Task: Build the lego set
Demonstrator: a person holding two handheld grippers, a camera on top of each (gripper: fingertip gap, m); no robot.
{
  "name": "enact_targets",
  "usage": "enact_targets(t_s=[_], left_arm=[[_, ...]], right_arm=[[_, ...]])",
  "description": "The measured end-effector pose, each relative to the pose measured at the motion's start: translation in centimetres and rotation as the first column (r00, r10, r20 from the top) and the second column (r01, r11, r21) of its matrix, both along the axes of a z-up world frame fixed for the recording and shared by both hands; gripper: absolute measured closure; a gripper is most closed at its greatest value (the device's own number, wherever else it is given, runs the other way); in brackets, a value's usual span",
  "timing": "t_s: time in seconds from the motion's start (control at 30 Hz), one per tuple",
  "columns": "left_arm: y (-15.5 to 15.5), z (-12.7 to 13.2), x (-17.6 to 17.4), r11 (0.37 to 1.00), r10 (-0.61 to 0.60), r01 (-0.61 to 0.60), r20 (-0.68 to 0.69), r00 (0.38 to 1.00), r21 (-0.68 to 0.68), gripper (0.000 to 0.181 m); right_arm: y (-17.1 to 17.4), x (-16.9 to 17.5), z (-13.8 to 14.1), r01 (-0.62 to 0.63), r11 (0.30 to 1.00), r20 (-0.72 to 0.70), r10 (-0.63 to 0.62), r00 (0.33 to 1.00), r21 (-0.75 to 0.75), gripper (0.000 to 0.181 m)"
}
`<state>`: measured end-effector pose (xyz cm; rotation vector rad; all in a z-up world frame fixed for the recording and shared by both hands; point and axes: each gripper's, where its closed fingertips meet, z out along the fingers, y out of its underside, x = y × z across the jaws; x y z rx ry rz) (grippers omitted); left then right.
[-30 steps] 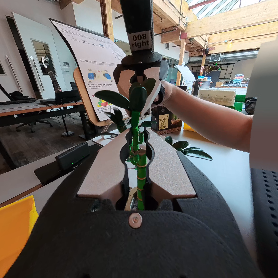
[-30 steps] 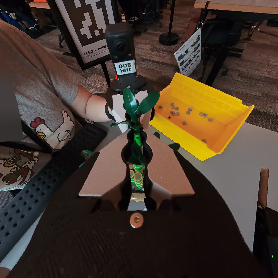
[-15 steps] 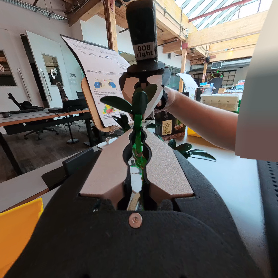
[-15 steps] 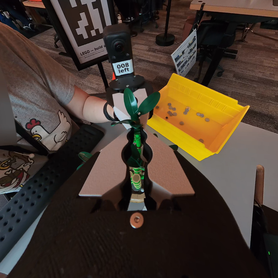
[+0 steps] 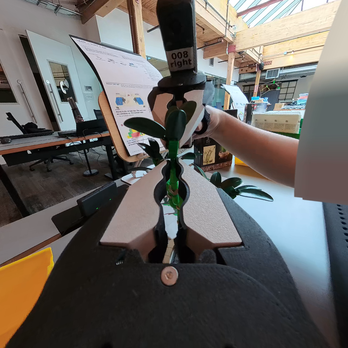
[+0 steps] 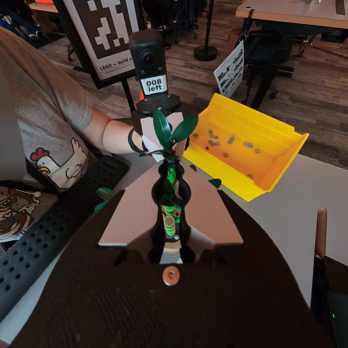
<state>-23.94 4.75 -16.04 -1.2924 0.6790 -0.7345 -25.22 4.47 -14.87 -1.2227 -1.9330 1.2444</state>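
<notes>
A Lego plant stands on the grey table [image 6: 282,216]: a bright green ringed stalk [image 5: 173,177] with dark green leaves [image 5: 175,128] on top, on a tan round base [image 6: 170,246]. My left gripper [image 5: 172,162] is shut on the stalk, which runs up between its fingers. My right gripper [image 6: 169,162] is shut on the same stalk from the opposite side. In the left wrist view the right gripper [image 5: 176,146] sits just under the top leaves. In the right wrist view the left gripper [image 6: 167,159] is behind the leaves [image 6: 175,130].
A yellow bin [image 6: 278,165] holding several small grey pieces stands beyond the plant, at the table's edge. A loose leaf cluster [image 5: 243,190], the set's box [image 5: 212,152] and an instruction board [image 5: 128,98] are on the far side. A black perforated chair part [image 6: 47,235] lies beside the person. Less than 4 cm separates the two grippers' tips.
The left gripper has risen along the stalk, so a thinner, higher part of it now sits between its fingers. The right gripper has kept its hold and barely moved.
</notes>
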Motion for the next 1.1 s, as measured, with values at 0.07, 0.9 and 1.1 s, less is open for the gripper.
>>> enact_targets(t_s=[0.07, 0.9, 1.1], left_arm=[[0.1, 0.0, 0.1, 1.0, 0.007, -0.007, -0.012, 1.0, -0.002, 0.179], [0.0, -0.1, -0.7, 0.999, -0.017, 0.02, 0.057, 0.998, -0.04, 0.164], [-0.6, -0.2, -1.0, 0.999, -0.028, 0.03, 0.087, 0.996, -0.028, 0.171]], right_arm=[[0.0, 0.1, -0.1, -0.004, 1.0, 0.01, 0.004, 1.0, 0.022, 0.175], [0.3, 0.2, 2.3, 0.08, 0.997, -0.158, -0.079, 0.984, 0.0, 0.145], [-1.1, 0.2, 3.2, 0.074, 0.939, -0.043, -0.063, 0.997, 0.337, 0.147]])
